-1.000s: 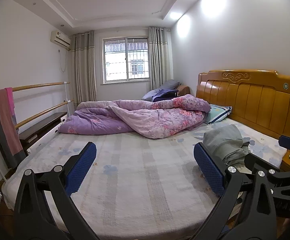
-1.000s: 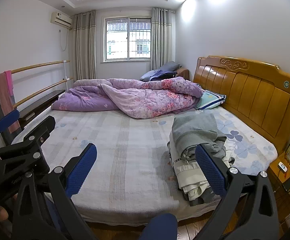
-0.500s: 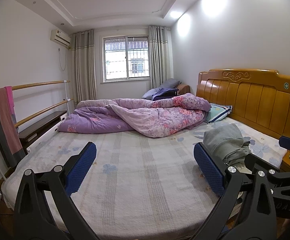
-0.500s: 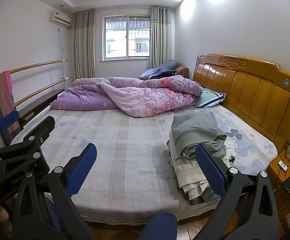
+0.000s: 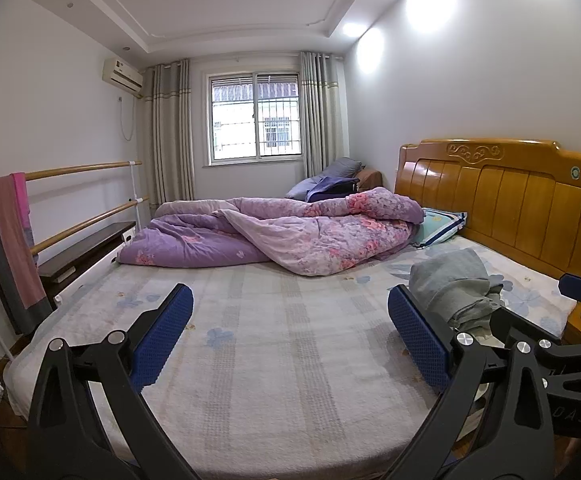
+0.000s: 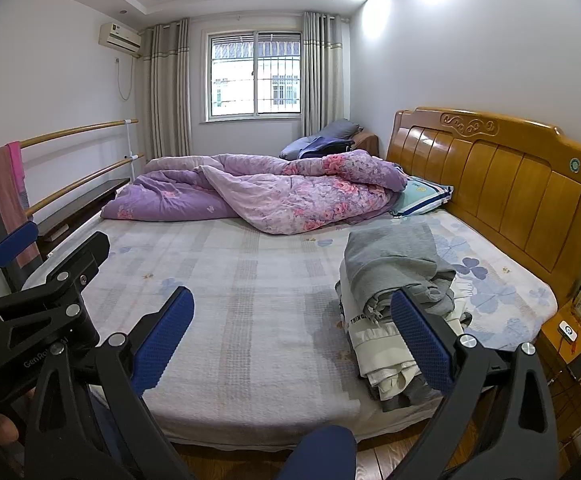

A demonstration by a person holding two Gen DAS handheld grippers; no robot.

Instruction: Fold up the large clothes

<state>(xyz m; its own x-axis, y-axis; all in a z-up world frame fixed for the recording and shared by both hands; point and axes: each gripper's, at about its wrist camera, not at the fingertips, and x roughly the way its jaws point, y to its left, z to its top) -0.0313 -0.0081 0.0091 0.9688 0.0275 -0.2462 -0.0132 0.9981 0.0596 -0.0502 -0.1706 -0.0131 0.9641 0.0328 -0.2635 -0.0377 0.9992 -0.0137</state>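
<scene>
A stack of folded clothes [image 6: 394, 280], grey on top and cream below, lies at the near right side of the bed [image 6: 250, 288]. It also shows in the left wrist view [image 5: 454, 288]. My left gripper [image 5: 290, 332] is open and empty above the bed's near edge, left of the stack. My right gripper [image 6: 292, 332] is open and empty, held off the bed's near edge, with its right finger in front of the stack. The left gripper's body shows at the left of the right wrist view [image 6: 38, 312].
A crumpled purple floral quilt [image 6: 266, 192] lies across the far half of the bed. A pillow [image 6: 422, 196] sits by the wooden headboard [image 6: 498, 184]. Wooden rails with a hanging towel [image 5: 10, 240] run along the left wall. A nightstand [image 6: 578, 344] stands at the right.
Both views shift only slightly. The grippers stay open and nothing on the bed has moved.
</scene>
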